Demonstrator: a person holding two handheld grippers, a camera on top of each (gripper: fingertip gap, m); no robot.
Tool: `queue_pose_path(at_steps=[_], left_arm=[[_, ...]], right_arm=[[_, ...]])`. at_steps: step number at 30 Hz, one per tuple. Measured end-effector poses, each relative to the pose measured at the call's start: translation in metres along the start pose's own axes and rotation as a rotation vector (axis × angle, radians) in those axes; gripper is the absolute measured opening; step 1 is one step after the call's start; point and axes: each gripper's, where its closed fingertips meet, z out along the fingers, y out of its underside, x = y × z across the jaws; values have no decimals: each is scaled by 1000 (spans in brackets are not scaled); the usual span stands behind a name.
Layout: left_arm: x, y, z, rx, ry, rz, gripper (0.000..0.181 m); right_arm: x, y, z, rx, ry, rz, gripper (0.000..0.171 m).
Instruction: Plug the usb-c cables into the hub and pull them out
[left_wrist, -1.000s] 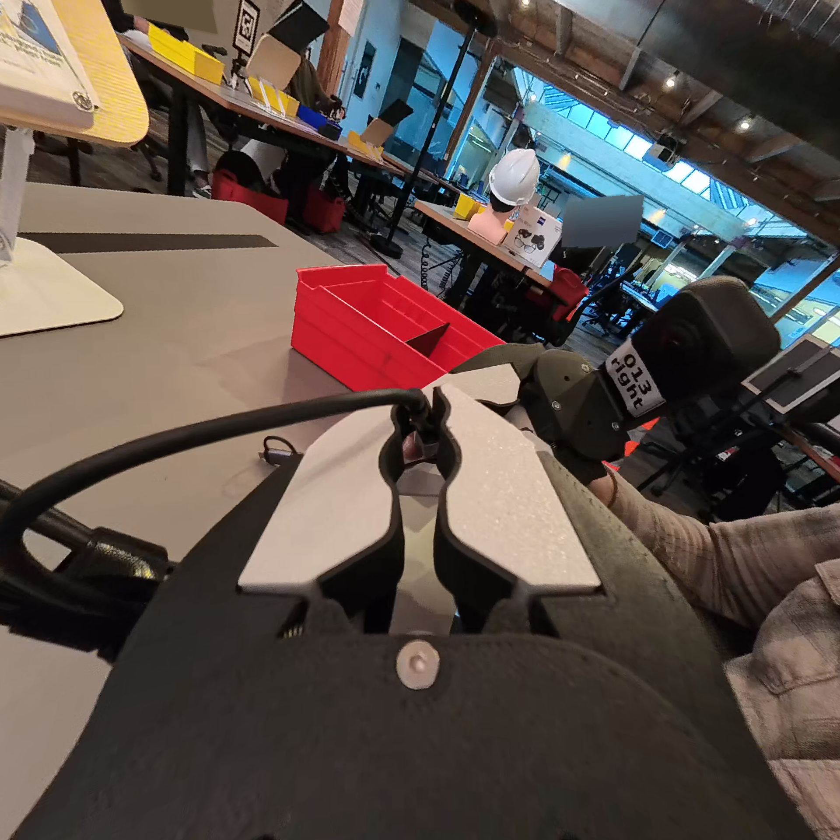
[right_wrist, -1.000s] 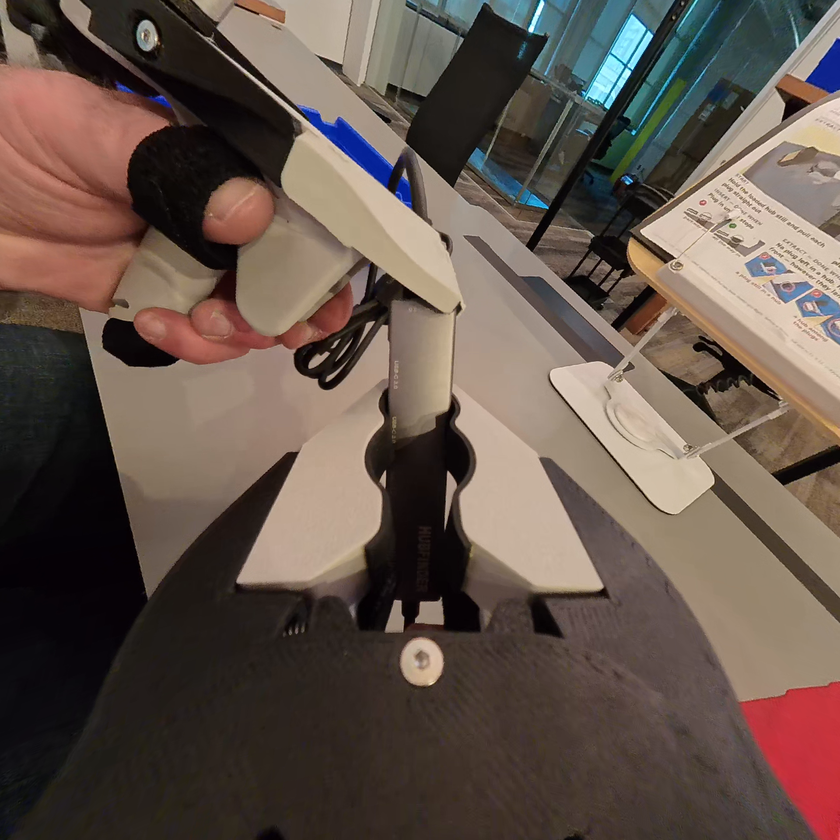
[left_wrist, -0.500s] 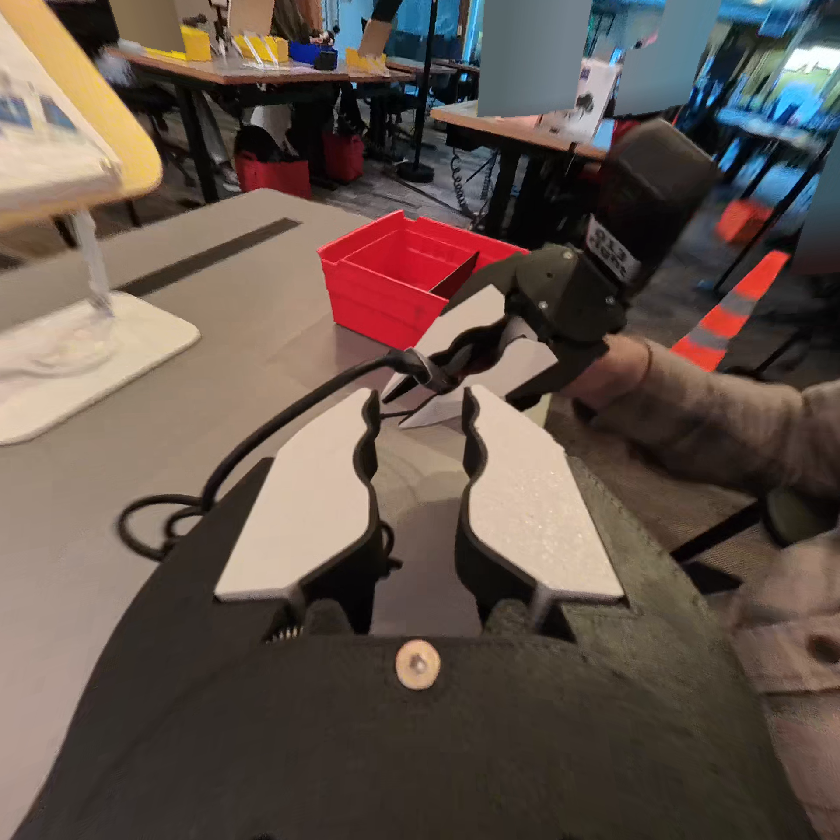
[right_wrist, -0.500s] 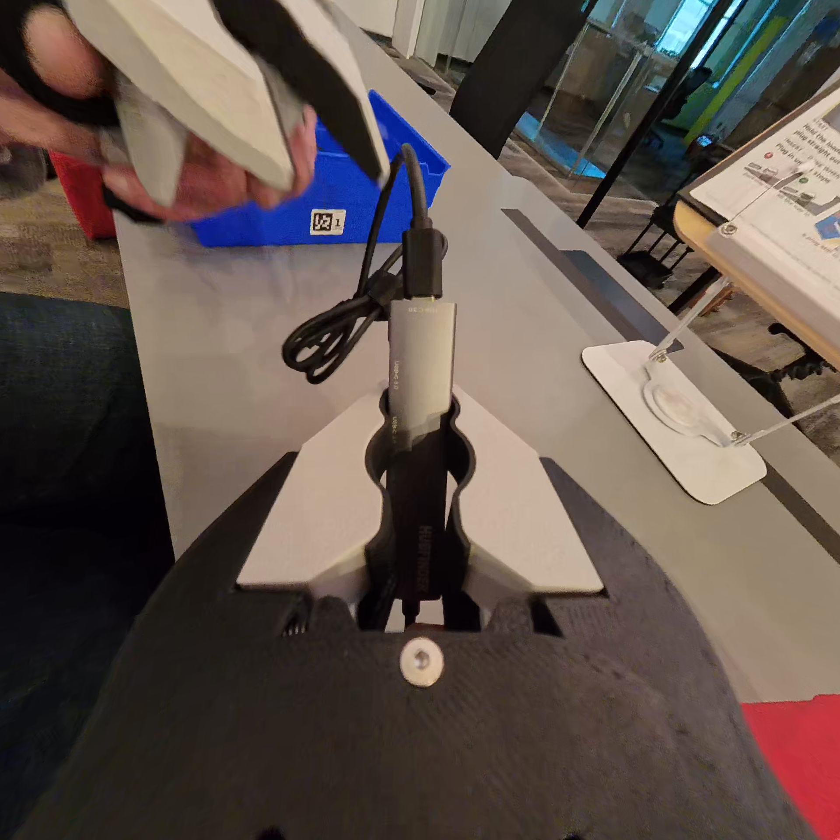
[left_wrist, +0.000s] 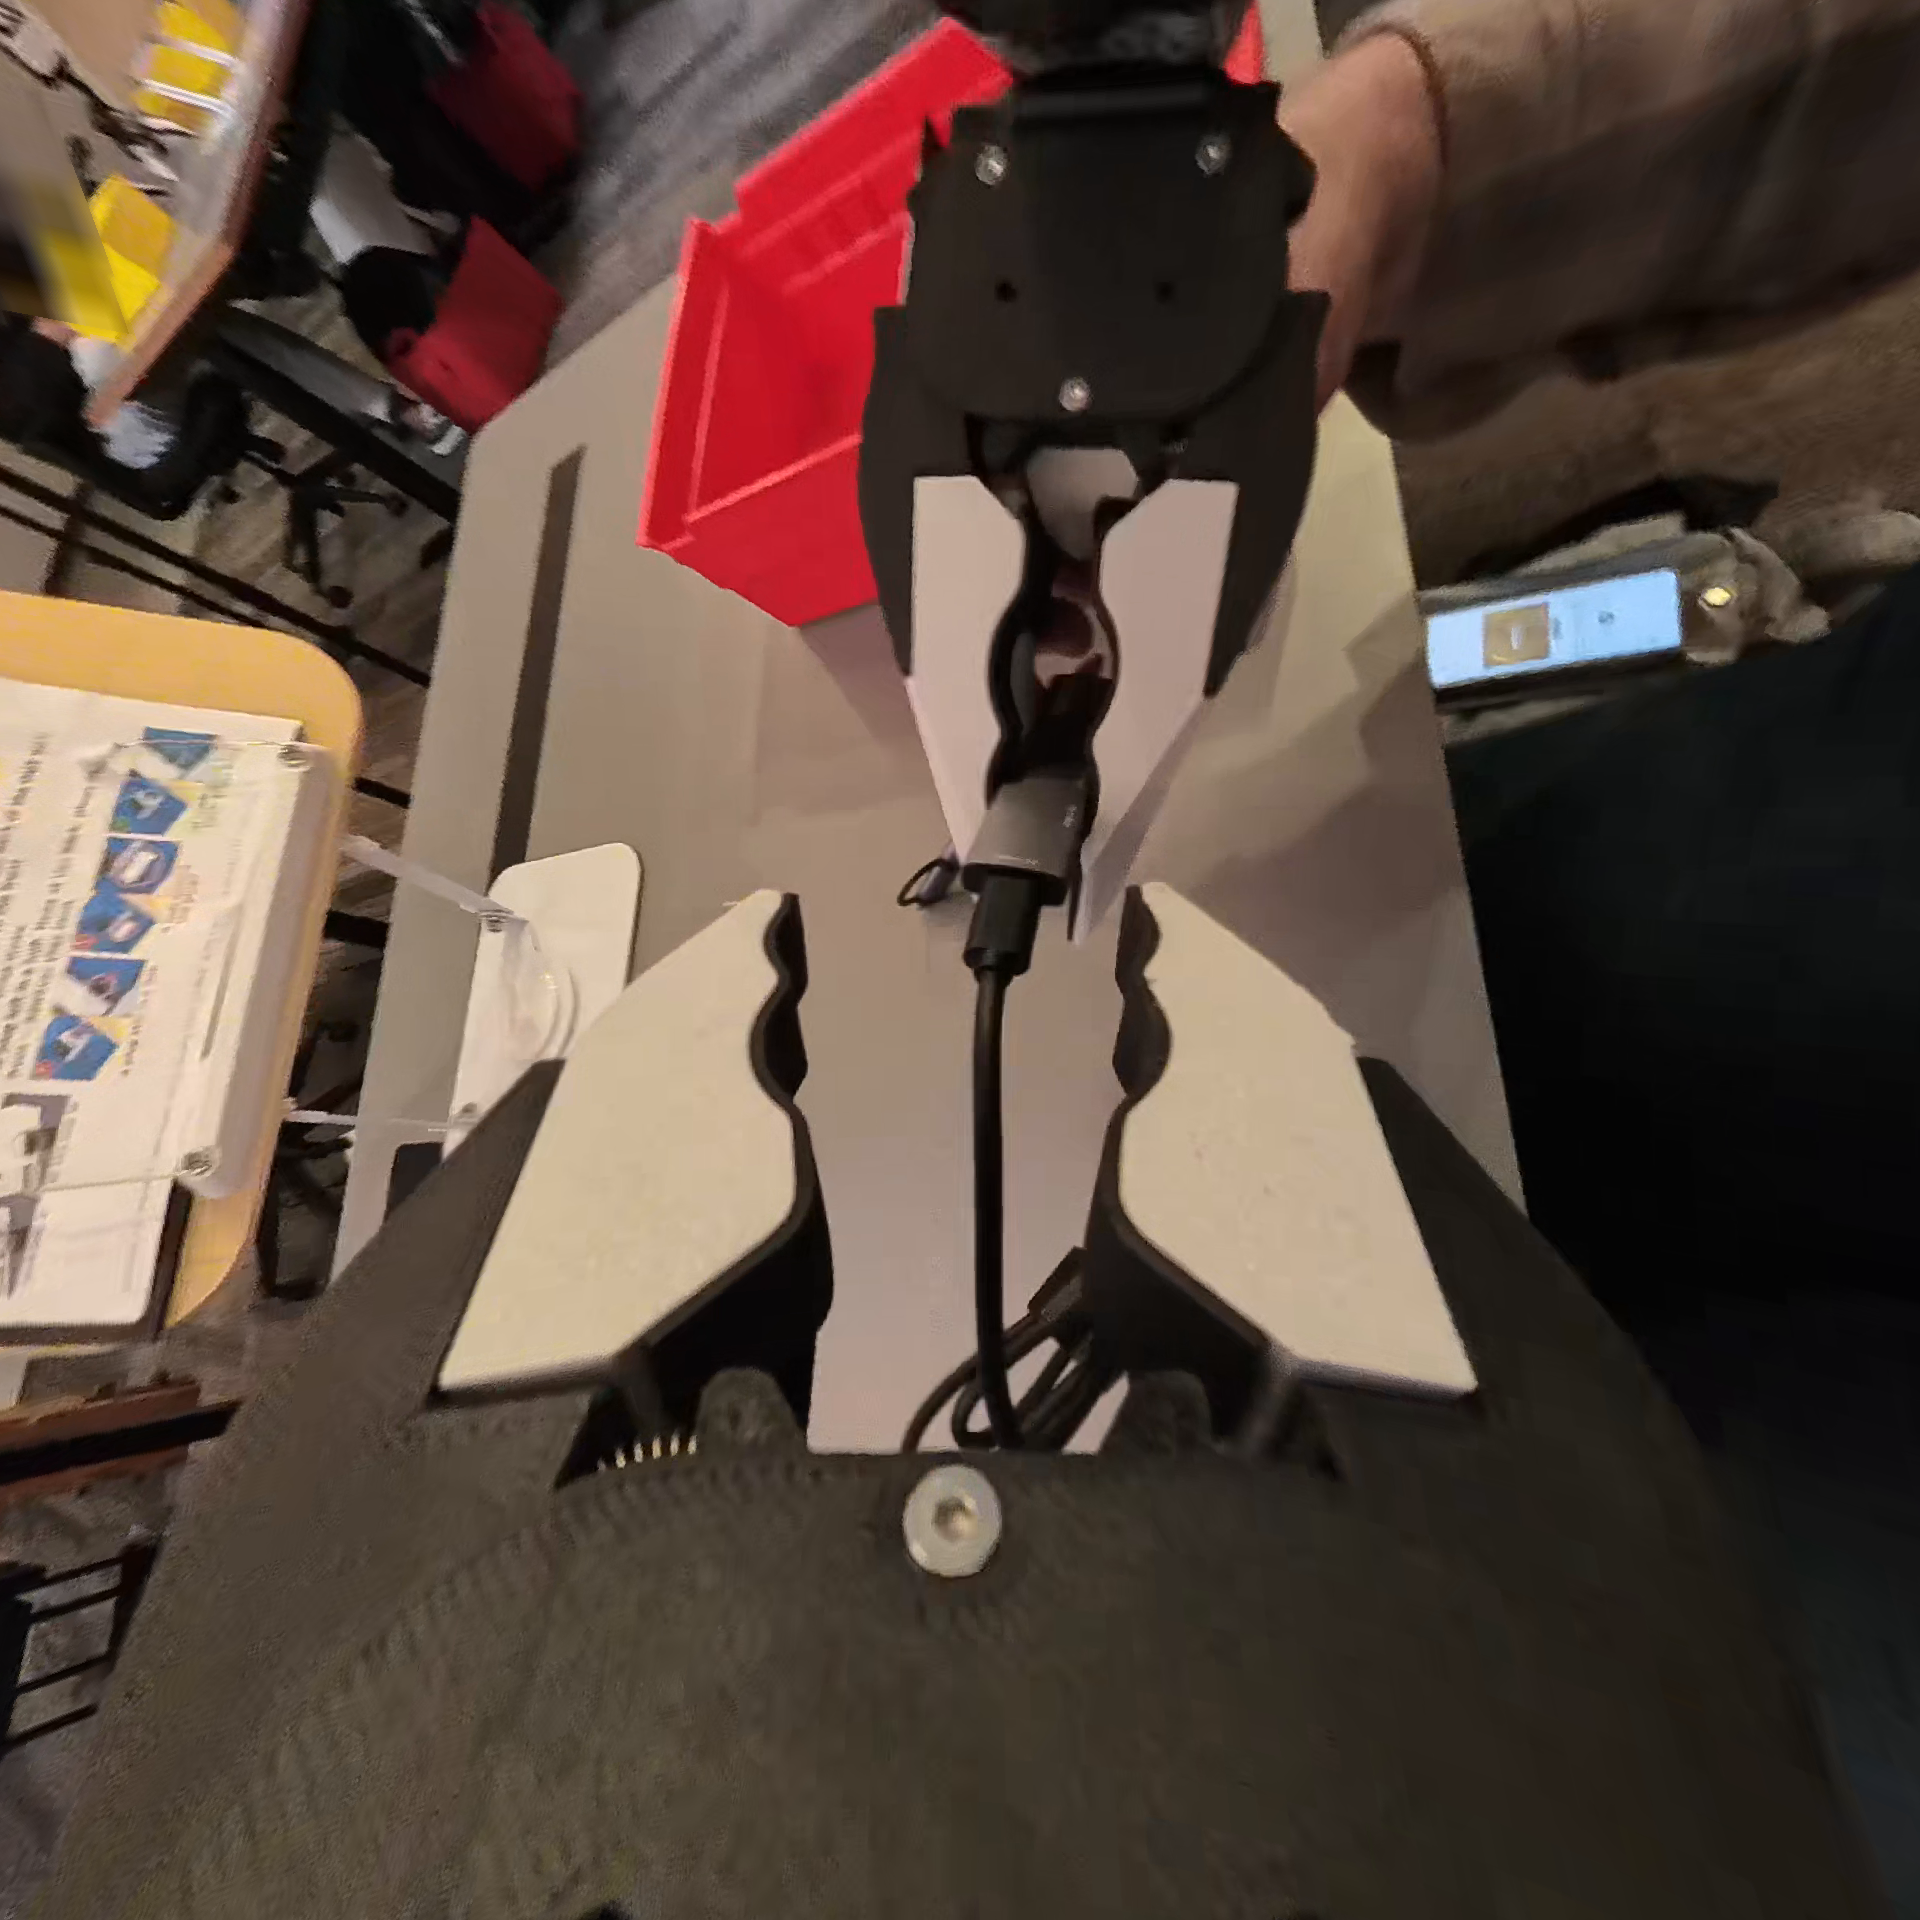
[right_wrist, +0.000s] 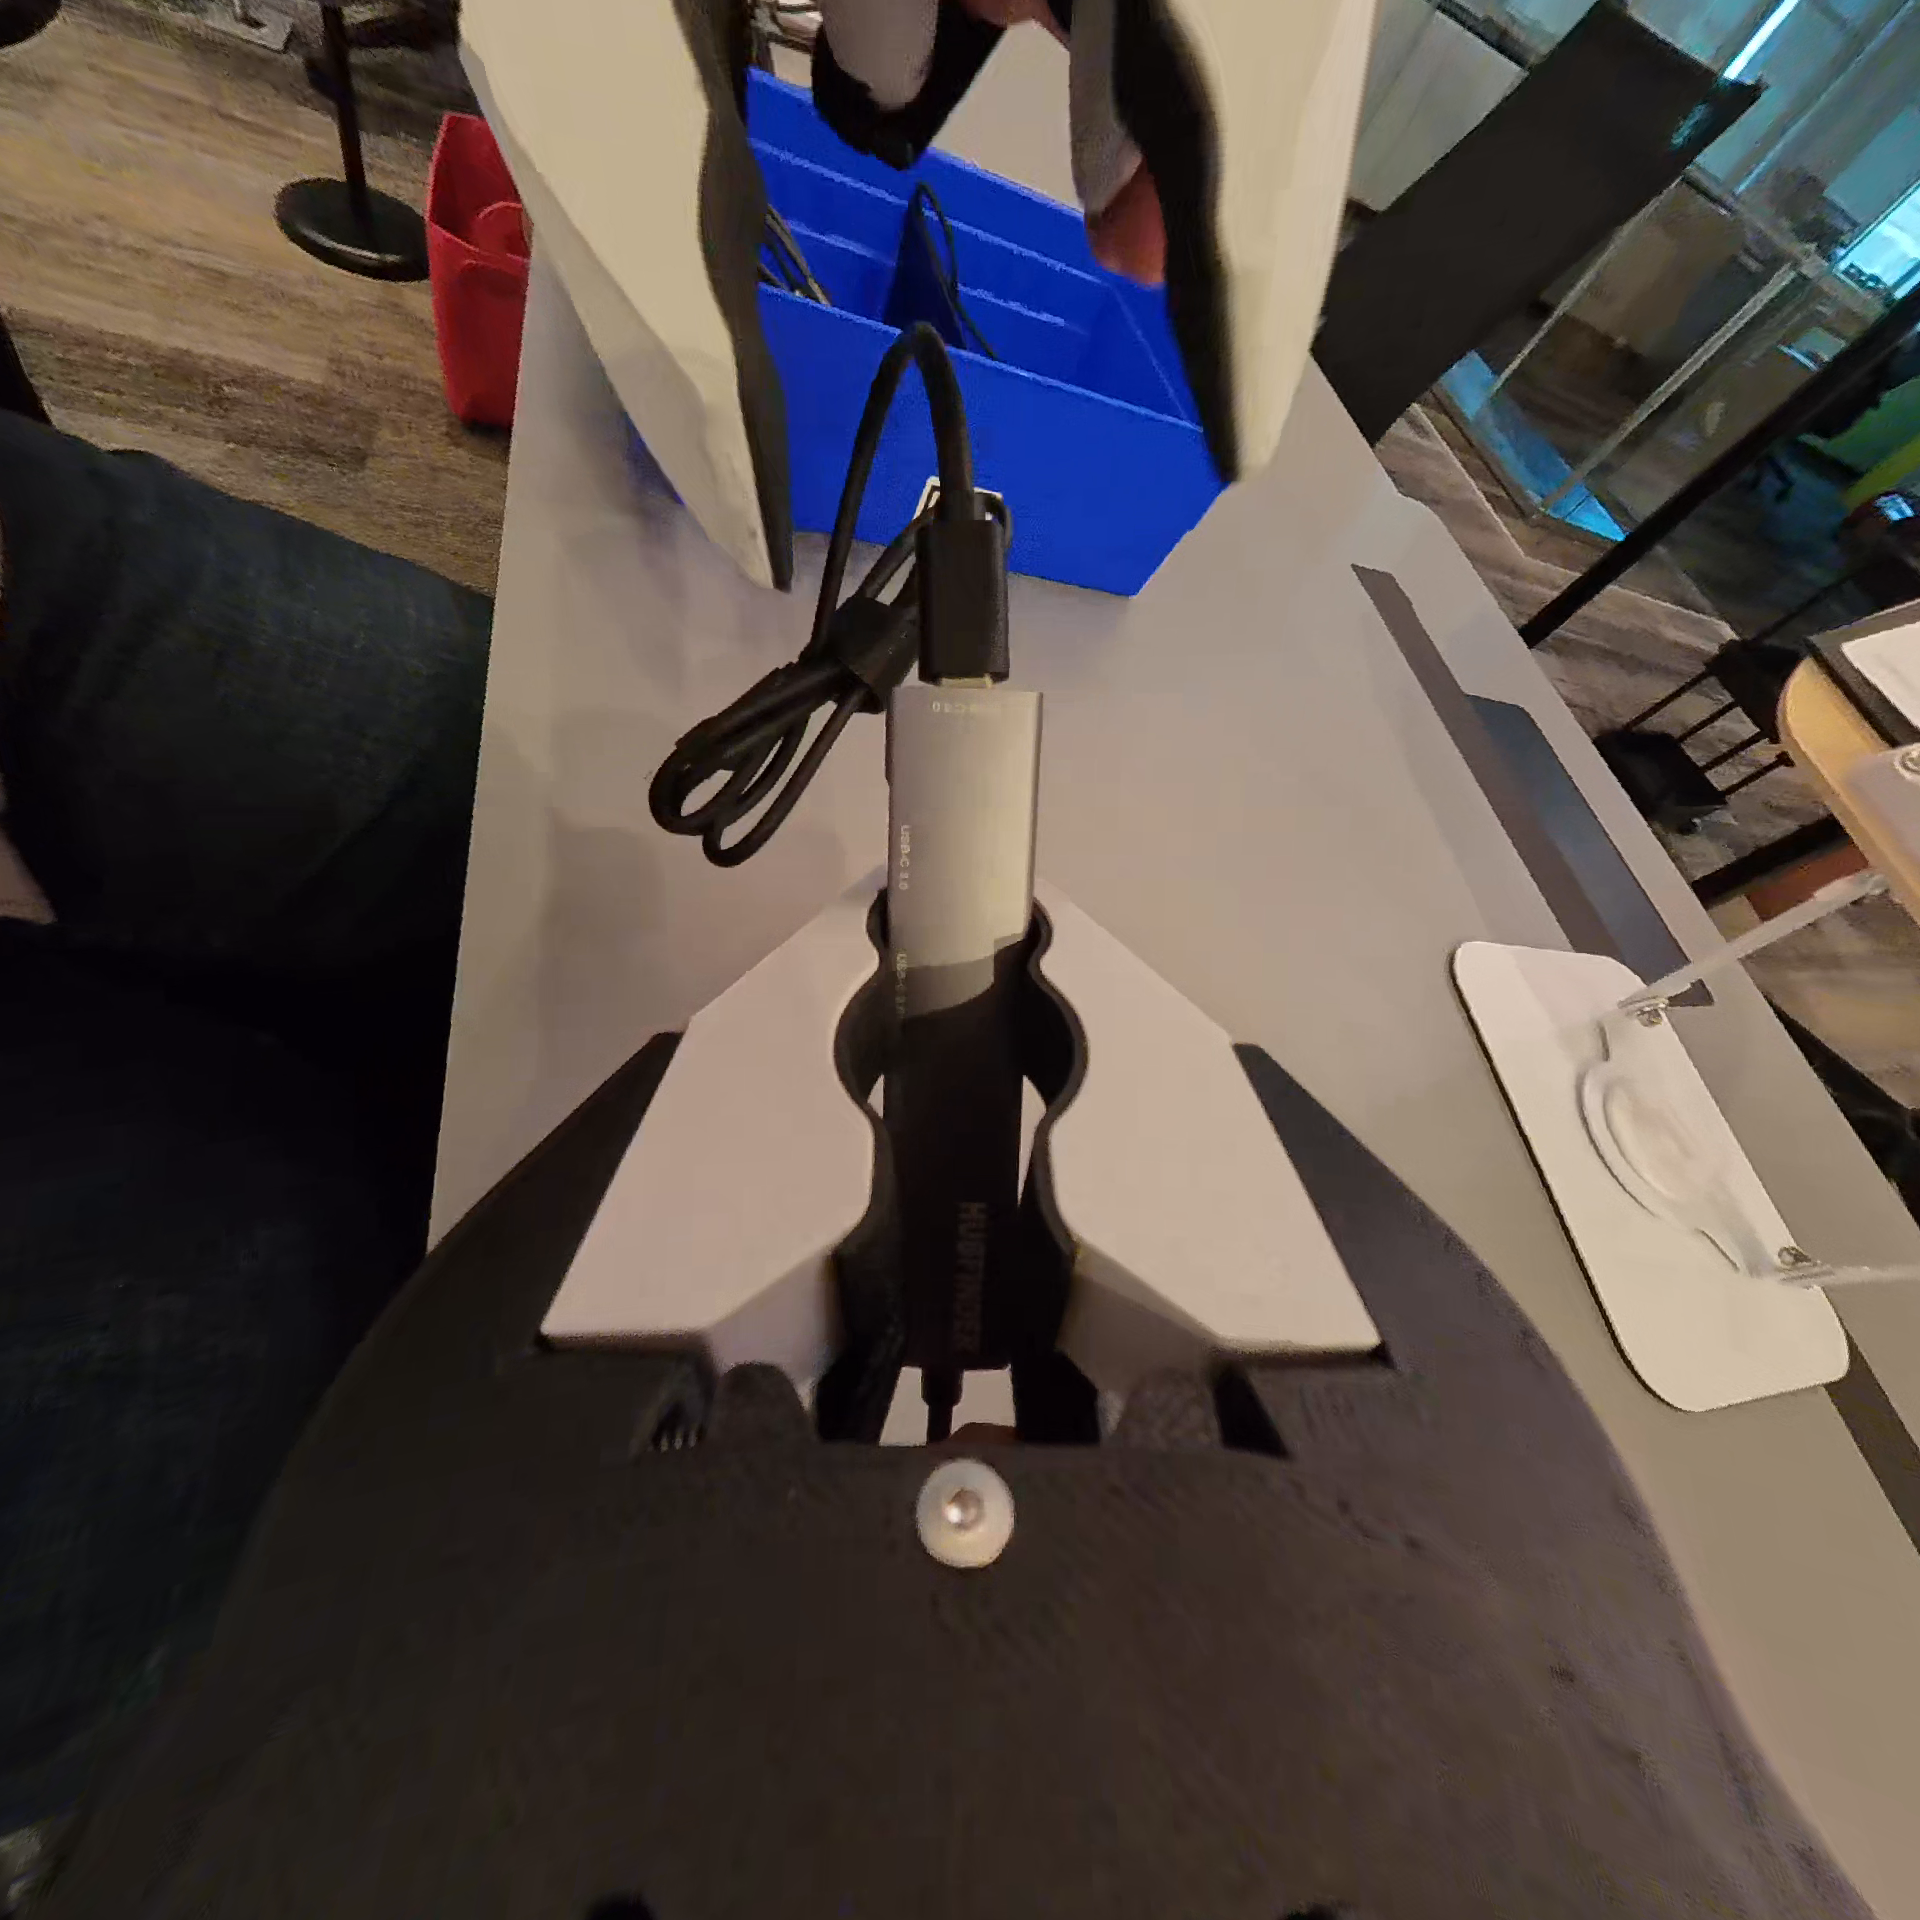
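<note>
Left of scene: we see stand (left_wrist: 566, 935) with instruction sheet (left_wrist: 114, 997), both at table's (left_wrist: 665, 727) left edge. Centre: our left gripper (left_wrist: 961, 914) spread wide, holding nothing, fingers either side of cable (left_wrist: 987, 1143) without touching. Cable plug (right_wrist: 966, 592) seated in hub (right_wrist: 961, 821); slack coiled on table, left of hub. Our right gripper (right_wrist: 961, 914) clamped tight on hub, holding it above table. Far: red bin (left_wrist: 769, 343), blue bin (right_wrist: 1039, 416). Right: phone (left_wrist: 1553, 629).
</note>
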Motion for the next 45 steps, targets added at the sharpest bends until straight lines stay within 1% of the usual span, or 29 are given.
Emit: queue_pose_path(at_steps=[1, 3, 6, 8, 14, 15, 22, 28, 40, 45], left_arm=[[3, 3, 3, -6, 24, 10, 53], [3, 8, 9, -10, 22, 11, 39], [7, 10, 13, 18, 44, -9, 21], [8, 13, 14, 14, 41, 0, 14], [9, 8, 14, 98, 32, -3, 14], [9, 7, 14, 109, 34, -9, 17], [15, 5, 14, 169, 68, -66, 13], [16, -5, 7, 273, 119, -149, 13], [14, -10, 4, 409, 132, -321, 13], [10, -10, 4, 442, 78, -361, 12]], right_arm=[[0, 0, 1, -2, -5, -5, 15], [-1, 0, 2, 3, -22, -9, 15], [0, -1, 1, 17, -35, -8, 15], [1, -1, -1, 33, -45, -2, 15], [-3, -2, -2, 54, -101, 1, 15], [-3, -2, -2, 53, -107, -2, 15], [-8, -5, -1, 73, -147, -15, 15], [-12, -14, -4, 125, -188, -19, 14], [-12, -18, -5, 176, -197, 17, 14], [-7, -19, -5, 175, -169, 46, 14]])
